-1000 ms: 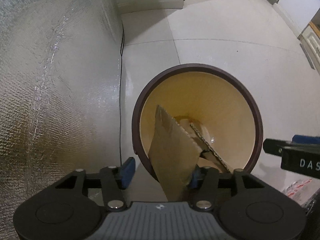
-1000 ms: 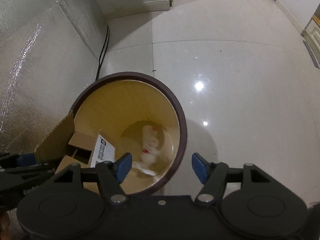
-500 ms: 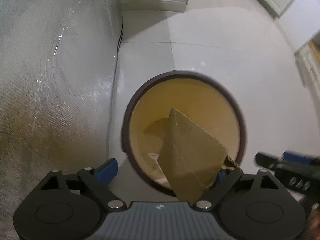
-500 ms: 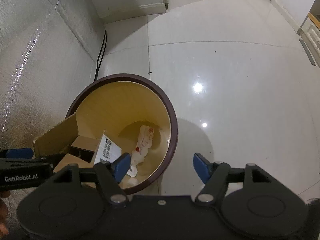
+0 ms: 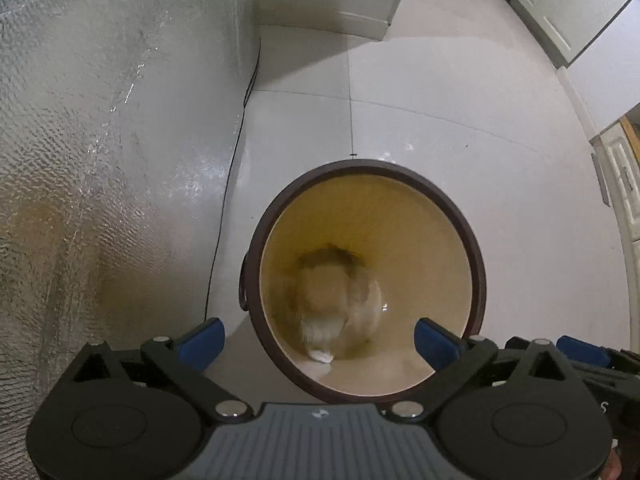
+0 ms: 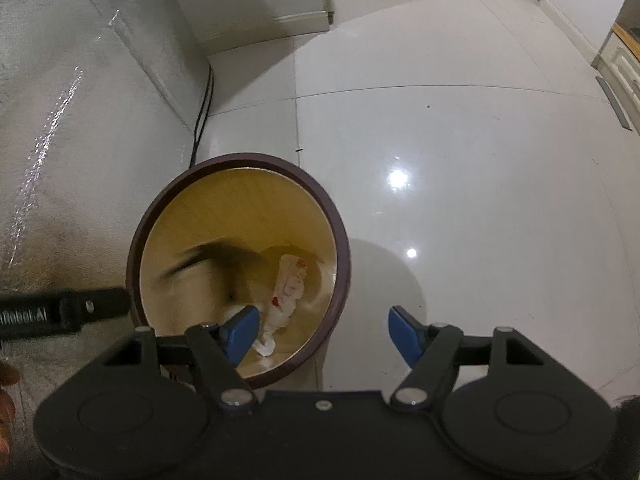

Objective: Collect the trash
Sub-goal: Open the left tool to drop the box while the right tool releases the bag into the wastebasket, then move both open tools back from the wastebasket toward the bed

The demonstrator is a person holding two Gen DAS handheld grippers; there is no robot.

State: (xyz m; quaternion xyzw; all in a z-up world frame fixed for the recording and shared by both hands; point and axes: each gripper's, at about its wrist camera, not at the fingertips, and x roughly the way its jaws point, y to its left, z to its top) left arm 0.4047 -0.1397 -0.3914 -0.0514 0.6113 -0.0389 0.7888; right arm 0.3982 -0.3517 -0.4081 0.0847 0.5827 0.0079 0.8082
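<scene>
A round bin with a dark brown rim [image 5: 360,164] and a yellow inside stands on the pale floor. My left gripper [image 5: 318,340] hangs above its near side, jaws opening wide with nothing between them. A brown cardboard piece [image 5: 324,292] shows as a blur low inside the bin, and the right wrist view shows the cardboard [image 6: 200,276] just as smeared. A white wrapper with red print [image 6: 290,292] lies at the bottom. My right gripper [image 6: 324,334] is open and empty over the rim [image 6: 240,159] on the bin's right side.
A tall surface covered in silver embossed foil [image 5: 80,160] rises close to the bin's left, with a black cable [image 5: 232,184] running along its foot. A white cabinet base [image 5: 340,0] stands behind. More cabinets [image 5: 624,184] line the right. Glossy tile floor [image 6: 480,200] stretches to the right.
The left jaws spread apart and the cardboard piece they held dropped into the bin. The left gripper rose a little. The right gripper stayed where it was.
</scene>
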